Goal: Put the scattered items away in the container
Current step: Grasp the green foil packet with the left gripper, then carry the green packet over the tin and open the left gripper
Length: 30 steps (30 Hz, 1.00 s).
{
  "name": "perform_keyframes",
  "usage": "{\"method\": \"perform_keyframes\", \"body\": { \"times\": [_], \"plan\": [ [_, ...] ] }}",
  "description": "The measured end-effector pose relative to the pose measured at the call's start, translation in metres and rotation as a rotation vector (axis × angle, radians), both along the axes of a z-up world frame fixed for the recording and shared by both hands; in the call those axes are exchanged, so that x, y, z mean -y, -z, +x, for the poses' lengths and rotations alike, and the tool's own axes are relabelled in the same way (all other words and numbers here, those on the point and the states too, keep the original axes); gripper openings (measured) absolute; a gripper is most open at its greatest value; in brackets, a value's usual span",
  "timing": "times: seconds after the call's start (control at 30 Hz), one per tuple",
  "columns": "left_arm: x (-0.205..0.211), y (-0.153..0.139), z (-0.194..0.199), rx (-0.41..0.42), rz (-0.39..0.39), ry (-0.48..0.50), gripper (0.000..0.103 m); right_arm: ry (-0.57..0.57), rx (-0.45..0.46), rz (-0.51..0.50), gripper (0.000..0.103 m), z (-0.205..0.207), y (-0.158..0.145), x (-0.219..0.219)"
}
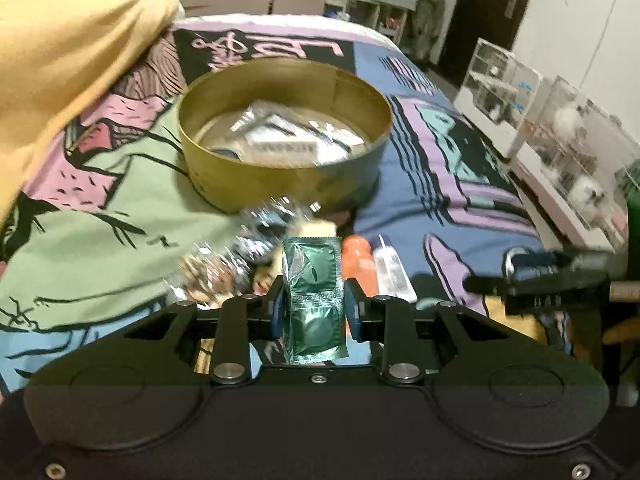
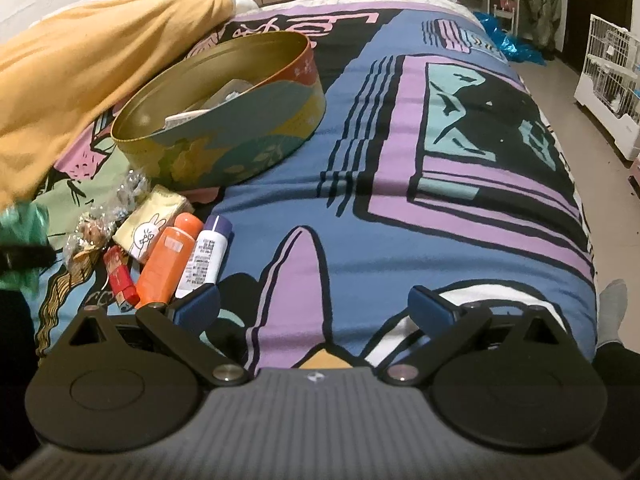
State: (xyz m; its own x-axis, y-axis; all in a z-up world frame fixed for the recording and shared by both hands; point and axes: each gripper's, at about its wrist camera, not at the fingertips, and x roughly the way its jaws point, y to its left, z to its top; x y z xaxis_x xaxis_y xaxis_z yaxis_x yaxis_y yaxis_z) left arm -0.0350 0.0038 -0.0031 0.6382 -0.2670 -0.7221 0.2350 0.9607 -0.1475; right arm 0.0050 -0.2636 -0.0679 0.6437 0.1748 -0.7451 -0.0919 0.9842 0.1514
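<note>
My left gripper (image 1: pixel 314 304) is shut on a green foil packet strip (image 1: pixel 314 280), held above the bed in front of the round gold tin (image 1: pixel 280 184), which holds several packets. The tin also shows in the right wrist view (image 2: pixel 240 136). My right gripper (image 2: pixel 314 304) is open and empty over the bedspread. To its left lie an orange bottle (image 2: pixel 168 264), a white tube with a purple cap (image 2: pixel 206 256), a red item (image 2: pixel 120 280), a yellow tissue pack (image 2: pixel 150 220) and clear-wrapped candies (image 2: pixel 92 228). The orange bottle (image 1: pixel 360 264) and white tube (image 1: pixel 394 270) show behind the packet.
A yellow blanket (image 2: pixel 80 60) is heaped at the left beside the tin. The patterned bedspread (image 2: pixel 400 200) stretches right to the bed edge. White wire cages (image 2: pixel 608 80) stand on the floor at the right. The other gripper (image 1: pixel 552 276) shows at the right in the left wrist view.
</note>
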Motion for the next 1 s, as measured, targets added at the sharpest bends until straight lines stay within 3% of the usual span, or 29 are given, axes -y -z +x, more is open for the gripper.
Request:
{"method": "perform_keyframes", "body": {
  "times": [0.37,1.0],
  "plan": [
    [-0.018,-0.036,0.024,0.085,0.009,-0.039,0.027,-0.007,-0.019,0.002,0.103,0.001,0.004,-0.003],
    [-0.008,-0.078,0.069,0.174,0.05,-0.01,0.027,0.002,-0.029,0.025,0.103,0.003,0.007,-0.001]
  ]
}}
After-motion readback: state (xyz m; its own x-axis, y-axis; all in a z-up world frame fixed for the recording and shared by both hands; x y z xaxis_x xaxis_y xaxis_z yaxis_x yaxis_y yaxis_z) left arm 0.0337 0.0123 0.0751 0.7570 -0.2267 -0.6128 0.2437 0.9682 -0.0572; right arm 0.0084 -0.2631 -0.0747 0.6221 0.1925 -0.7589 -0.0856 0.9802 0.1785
